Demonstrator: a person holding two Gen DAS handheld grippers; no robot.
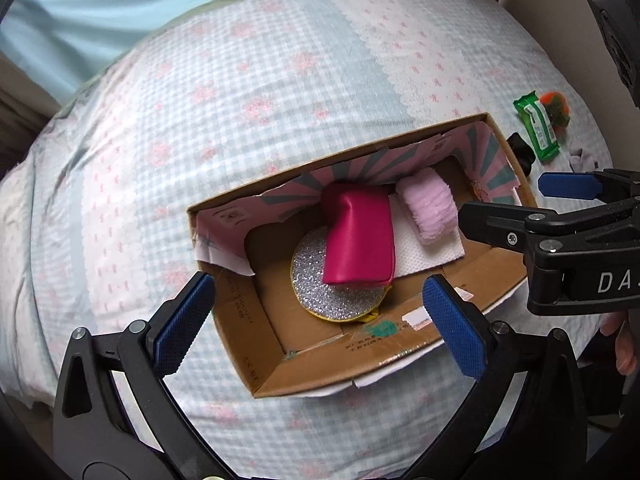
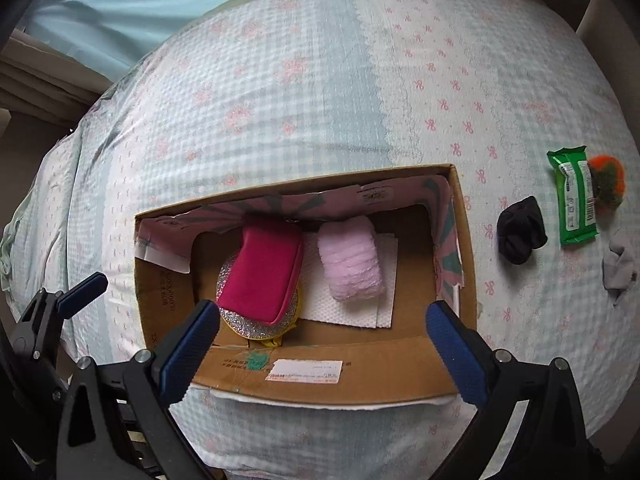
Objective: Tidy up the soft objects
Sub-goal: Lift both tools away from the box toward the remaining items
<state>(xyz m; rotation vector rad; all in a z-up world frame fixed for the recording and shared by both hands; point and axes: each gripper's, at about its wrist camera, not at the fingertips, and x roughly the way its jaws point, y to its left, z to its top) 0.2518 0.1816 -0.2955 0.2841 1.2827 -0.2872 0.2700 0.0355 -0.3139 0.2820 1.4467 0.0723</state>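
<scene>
Both our tongs hang wide and empty over the cardboard box (image 2: 466, 240) on the bed.

Inside the box we see the magenta pouch (image 2: 264, 276) lying on a glittery disc (image 1: 320, 296), with the pink fluffy roll (image 2: 352, 264) beside it on white paper. Right of the box lie a black sock (image 2: 520, 230), green wipes pack (image 2: 574, 196), orange-green pompom (image 2: 610, 184) and grey cloth (image 2: 620, 266). Left gripper (image 1: 320, 324) and right gripper (image 2: 324, 350) hold nothing.

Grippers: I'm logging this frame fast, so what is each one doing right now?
Left gripper: open, holding nothing, above the cardboard box.
Right gripper: open, holding nothing, at the box's near wall.
</scene>
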